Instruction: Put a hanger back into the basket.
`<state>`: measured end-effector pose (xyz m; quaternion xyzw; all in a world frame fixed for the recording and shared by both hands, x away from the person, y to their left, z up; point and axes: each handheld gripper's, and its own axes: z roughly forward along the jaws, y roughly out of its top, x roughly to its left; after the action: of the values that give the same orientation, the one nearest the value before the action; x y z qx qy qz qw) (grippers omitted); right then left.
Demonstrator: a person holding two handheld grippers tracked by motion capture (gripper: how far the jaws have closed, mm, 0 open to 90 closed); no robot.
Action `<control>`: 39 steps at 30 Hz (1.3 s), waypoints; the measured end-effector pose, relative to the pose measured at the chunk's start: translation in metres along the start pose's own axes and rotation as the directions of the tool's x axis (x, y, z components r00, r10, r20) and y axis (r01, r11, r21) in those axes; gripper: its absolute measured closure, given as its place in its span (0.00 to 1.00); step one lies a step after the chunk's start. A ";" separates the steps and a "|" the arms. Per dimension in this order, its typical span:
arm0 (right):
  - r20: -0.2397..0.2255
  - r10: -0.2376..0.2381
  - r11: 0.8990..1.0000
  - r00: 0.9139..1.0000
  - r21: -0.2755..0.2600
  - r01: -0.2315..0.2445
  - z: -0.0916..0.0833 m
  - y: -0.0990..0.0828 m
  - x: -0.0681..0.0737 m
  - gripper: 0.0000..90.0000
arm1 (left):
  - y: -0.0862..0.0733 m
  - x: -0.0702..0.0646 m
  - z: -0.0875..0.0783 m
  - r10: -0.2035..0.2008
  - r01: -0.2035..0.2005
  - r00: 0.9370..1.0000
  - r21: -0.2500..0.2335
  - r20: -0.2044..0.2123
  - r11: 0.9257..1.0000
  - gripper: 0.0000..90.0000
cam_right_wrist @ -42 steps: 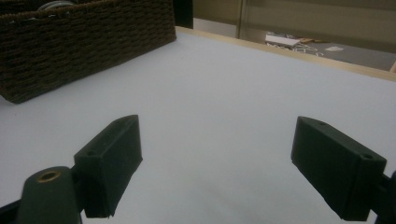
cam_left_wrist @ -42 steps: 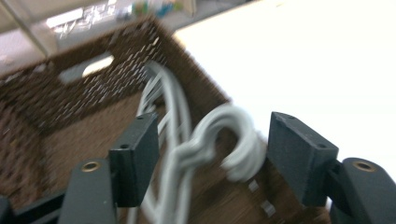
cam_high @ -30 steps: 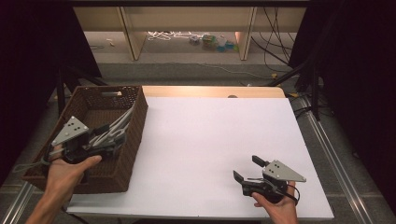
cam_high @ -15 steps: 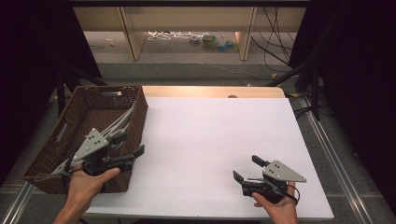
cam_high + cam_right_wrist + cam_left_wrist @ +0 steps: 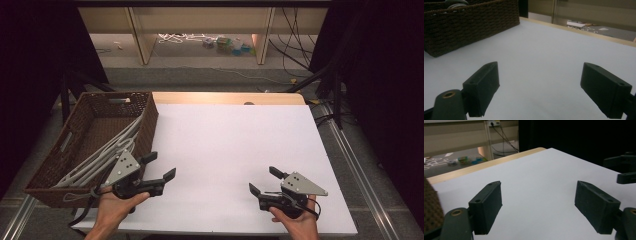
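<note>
My left gripper (image 5: pixel 162 165) hangs low over the white table (image 5: pixel 230 135), just right of the wicker basket's (image 5: pixel 150 120) front corner. Its jaws have just been opening and now stand wide apart, with nothing between them (image 5: pixel 539 207). Several pale grey hangers (image 5: pixel 107 150) lie slanted inside the basket. My right gripper (image 5: pixel 262 179) rests near the table's front right, open and holding nothing (image 5: pixel 539 87). It points toward the basket (image 5: pixel 471 25), where a grey piece (image 5: pixel 456 3) pokes above the rim. The right gripper (image 5: pixel 624 167) also appears at the far right of the left gripper view.
The table's wooden back edge (image 5: pixel 225 97) runs behind the white sheet. Beyond it are a floor with cables (image 5: pixel 295 35) and small toys (image 5: pixel 227 44) under a shelf. Dark curtains flank both sides.
My left gripper has come from above the basket, moving right and down to the table beside it, with its jaws wider. The right gripper has kept still.
</note>
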<state>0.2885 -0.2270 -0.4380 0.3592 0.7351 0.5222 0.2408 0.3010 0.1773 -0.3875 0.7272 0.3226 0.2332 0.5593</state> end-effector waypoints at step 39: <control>-0.029 0.009 1.000 1.000 -0.025 -0.010 -0.005 0.001 0.009 0.17 | -0.050 -0.001 0.003 -0.015 0.015 1.000 -0.044 -0.001 0.999 0.20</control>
<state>0.2794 -0.2228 -0.4356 0.3522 0.7302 0.5374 0.2321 0.2917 0.1831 -0.4362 0.7123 0.3230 0.2365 0.5765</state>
